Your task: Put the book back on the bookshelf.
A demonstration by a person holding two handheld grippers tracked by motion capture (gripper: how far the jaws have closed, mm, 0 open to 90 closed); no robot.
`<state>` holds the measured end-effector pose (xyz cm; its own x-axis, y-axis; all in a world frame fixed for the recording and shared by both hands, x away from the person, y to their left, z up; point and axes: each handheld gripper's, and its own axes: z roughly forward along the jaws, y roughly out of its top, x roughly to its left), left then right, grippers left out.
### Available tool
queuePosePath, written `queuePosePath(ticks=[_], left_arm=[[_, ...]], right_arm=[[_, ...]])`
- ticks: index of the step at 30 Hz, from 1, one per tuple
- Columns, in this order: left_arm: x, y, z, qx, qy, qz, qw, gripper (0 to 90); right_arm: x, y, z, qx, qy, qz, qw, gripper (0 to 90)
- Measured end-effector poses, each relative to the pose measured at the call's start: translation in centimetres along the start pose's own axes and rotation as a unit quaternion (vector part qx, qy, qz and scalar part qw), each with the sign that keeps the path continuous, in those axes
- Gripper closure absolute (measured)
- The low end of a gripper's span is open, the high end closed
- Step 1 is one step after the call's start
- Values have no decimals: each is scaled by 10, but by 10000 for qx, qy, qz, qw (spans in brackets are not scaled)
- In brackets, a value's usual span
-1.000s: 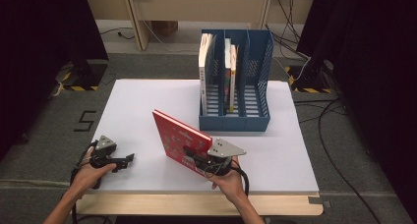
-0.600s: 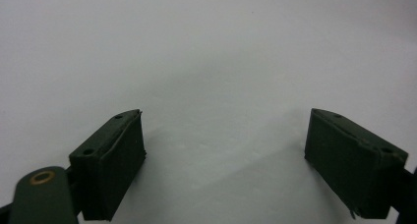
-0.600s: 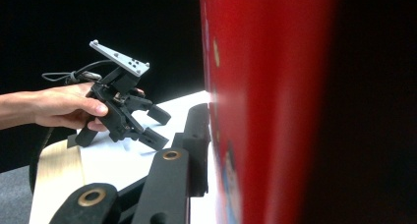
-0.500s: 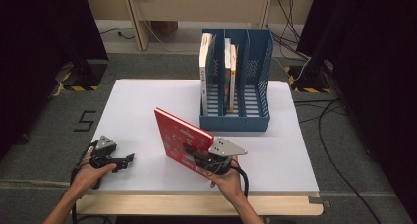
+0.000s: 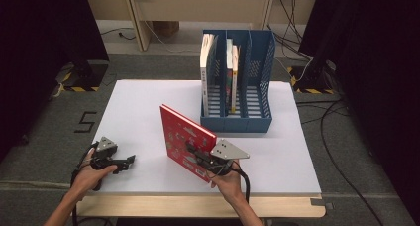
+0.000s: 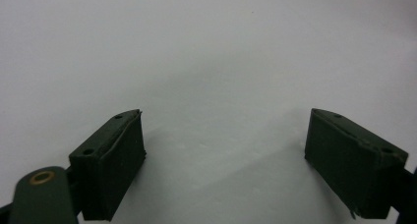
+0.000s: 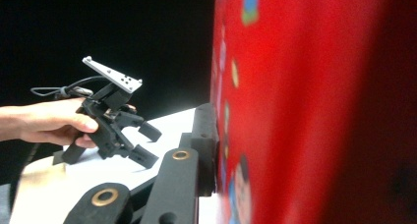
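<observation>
A red picture book (image 5: 184, 140) stands on edge near the front of the white table (image 5: 143, 112), tilted, with my right gripper (image 5: 194, 151) shut on its lower right edge. In the right gripper view the red cover (image 7: 305, 101) is pressed against the black jaw pad (image 7: 205, 135). My left gripper (image 5: 130, 160) rests open at the table's front left, nothing between its fingers (image 6: 114, 160). It appears again far off in the right gripper view, left gripper (image 7: 147, 144), held by a hand.
A blue file rack (image 5: 257, 82) with three slots stands at the back centre. Its left slot holds a book (image 5: 206, 67) and its middle slot holds two thin books (image 5: 232, 70); the right slot is empty. Cables lie on the floor to the right.
The red book and my right gripper have shifted slightly right and toward the rack. The left gripper has stayed put.
</observation>
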<state>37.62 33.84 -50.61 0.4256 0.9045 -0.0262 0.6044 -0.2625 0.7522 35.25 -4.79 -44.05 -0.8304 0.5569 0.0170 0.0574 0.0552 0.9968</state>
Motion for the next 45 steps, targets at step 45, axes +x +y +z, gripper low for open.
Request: queuePosePath(ticks=[45], left_arm=[[0, 0, 0, -2, -24, 2, 10000, 137]], right_arm=[[-24, 55, -85, -179, -1111, -240, 9934, 793]])
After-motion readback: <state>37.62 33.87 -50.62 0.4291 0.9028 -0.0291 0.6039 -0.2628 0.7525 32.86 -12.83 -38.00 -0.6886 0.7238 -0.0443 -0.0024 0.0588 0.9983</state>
